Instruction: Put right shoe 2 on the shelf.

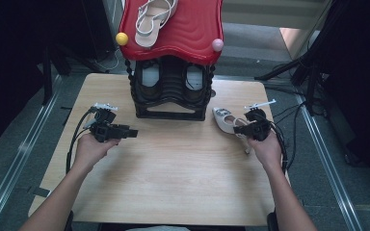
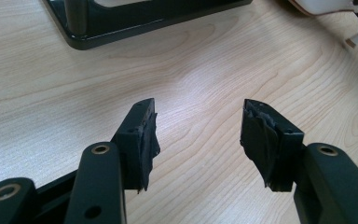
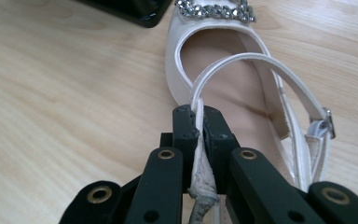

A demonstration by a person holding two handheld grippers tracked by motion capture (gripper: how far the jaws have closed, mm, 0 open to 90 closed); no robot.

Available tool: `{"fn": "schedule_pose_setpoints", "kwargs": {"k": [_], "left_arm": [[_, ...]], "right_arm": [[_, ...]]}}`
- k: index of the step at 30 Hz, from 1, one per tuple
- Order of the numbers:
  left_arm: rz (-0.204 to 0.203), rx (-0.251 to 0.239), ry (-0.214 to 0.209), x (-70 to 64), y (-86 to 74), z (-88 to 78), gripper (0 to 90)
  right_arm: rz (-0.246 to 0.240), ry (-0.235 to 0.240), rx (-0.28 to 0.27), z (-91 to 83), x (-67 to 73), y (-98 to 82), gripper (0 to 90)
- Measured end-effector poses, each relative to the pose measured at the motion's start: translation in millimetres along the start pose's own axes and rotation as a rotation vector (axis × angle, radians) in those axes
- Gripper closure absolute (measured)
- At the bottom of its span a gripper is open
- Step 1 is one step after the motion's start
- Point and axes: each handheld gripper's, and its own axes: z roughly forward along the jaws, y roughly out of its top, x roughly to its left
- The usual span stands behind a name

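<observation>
- The shoe rack (image 1: 171, 91) stands at the far middle of the table (image 1: 164, 183).
- 1 sandal (image 1: 153, 19) lies on the rack's top shelf.
- Another sandal (image 1: 225, 120) lies on the table, just right of the rack.
- 2 shoes (image 1: 149, 79) sit inside the rack.

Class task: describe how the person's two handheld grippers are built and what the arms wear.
Both the left gripper and right gripper are black, with flat linkage bars, brass-ringed pivots and worn dark pads on the fingers. Black cables trail from each. The forearms are bare, without sleeves.
</observation>
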Motion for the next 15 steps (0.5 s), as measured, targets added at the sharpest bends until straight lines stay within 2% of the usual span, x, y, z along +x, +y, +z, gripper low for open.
{"fn": "schedule_pose_setpoints", "kwargs": {"k": [6, 9, 11, 15], "left_arm": [[0.006, 0.011, -0.004, -2.0, 0.2, 3.2, 45.6], [0.010, 0.019, -0.006, -2.5, 0.4, 4.2, 45.6], [0.012, 0.016, -0.003, -3.2, 0.2, 4.9, 45.6], [0.014, 0.022, -0.007, -4.4, 0.1, 5.5, 45.6]], "right_arm": [[-0.065, 0.017, -0.001, -8.6, 27.1, -5.7, 87.3], [-0.092, 0.042, -0.011, -12.2, 39.6, -6.7, 87.4], [-0.105, 0.066, -0.005, -11.4, 49.2, -8.0, 87.4], [-0.143, 0.080, 0.003, -5.2, 67.8, -10.2, 87.5]]}}
